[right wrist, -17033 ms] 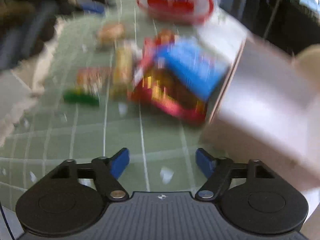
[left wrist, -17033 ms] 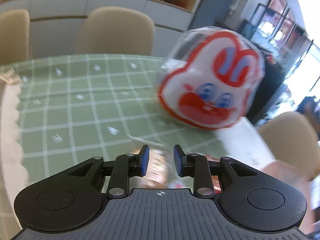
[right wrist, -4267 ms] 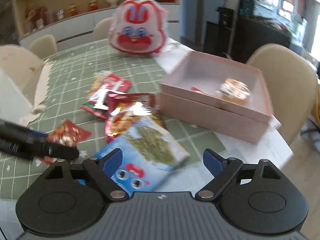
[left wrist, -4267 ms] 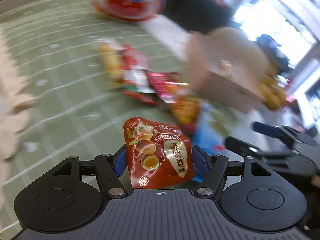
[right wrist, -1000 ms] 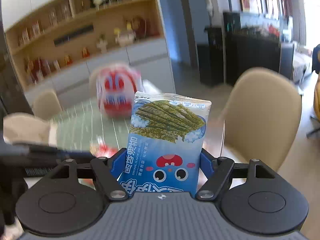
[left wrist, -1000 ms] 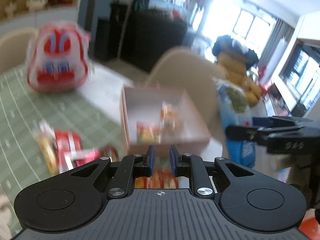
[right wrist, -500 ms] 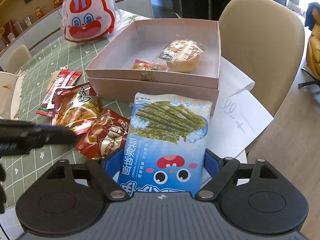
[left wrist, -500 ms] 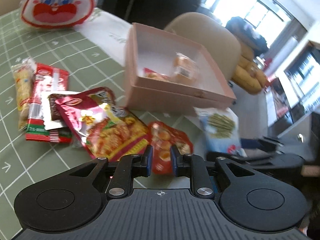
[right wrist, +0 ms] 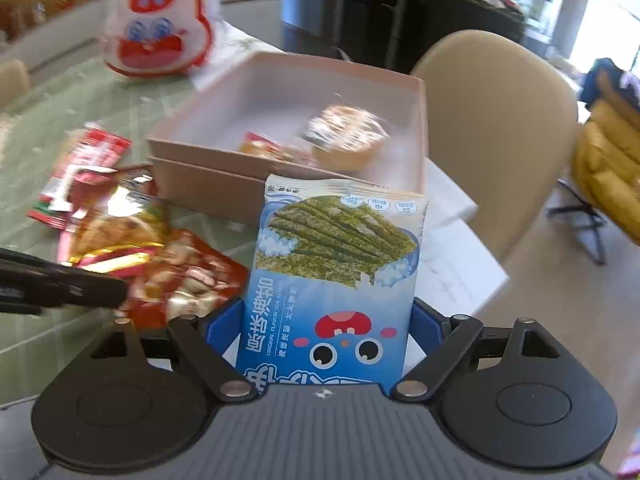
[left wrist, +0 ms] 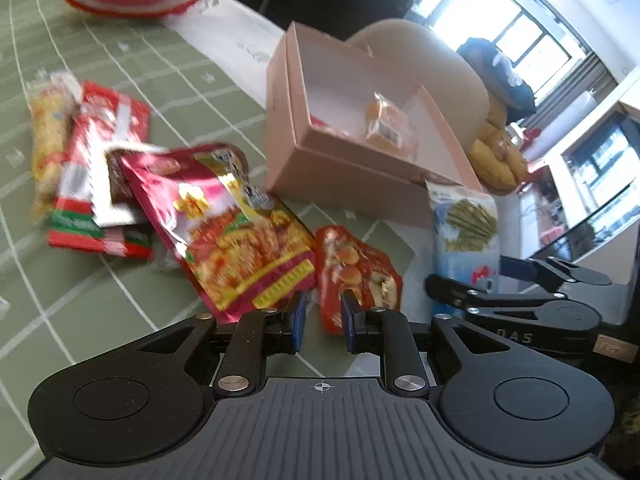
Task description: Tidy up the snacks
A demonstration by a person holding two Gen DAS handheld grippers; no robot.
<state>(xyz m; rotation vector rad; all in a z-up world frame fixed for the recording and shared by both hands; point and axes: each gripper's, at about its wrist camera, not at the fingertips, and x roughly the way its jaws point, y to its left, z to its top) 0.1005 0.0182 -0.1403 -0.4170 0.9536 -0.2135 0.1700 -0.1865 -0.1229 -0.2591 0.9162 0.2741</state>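
Observation:
A blue seaweed snack pack point(right wrist: 332, 264) stands upright between the jaws of my right gripper point(right wrist: 322, 332). The jaws are opening, and a thin gap shows on each side of the pack. It leans near the front wall of the open pink box point(right wrist: 208, 184), which holds a round pastry point(right wrist: 344, 140) and a small red packet. My left gripper point(left wrist: 323, 320) is nearly shut and holds nothing. It hovers just before a red egg snack pack point(left wrist: 356, 264) lying on the green cloth. In the left wrist view the right gripper point(left wrist: 480, 276) with the seaweed pack point(left wrist: 466, 224) is at the right.
A large pink-red snack bag point(left wrist: 236, 224), a red-white pack point(left wrist: 100, 152) and a yellow pack point(left wrist: 50, 132) lie left of the box. A rabbit-face bag point(right wrist: 156, 28) stands at the far end. A beige chair point(right wrist: 500, 120) and a white paper point(right wrist: 452, 264) are at the table's edge.
Both grippers have come down from high above the table to just over it in front of the box. The right jaws have widened around the seaweed pack.

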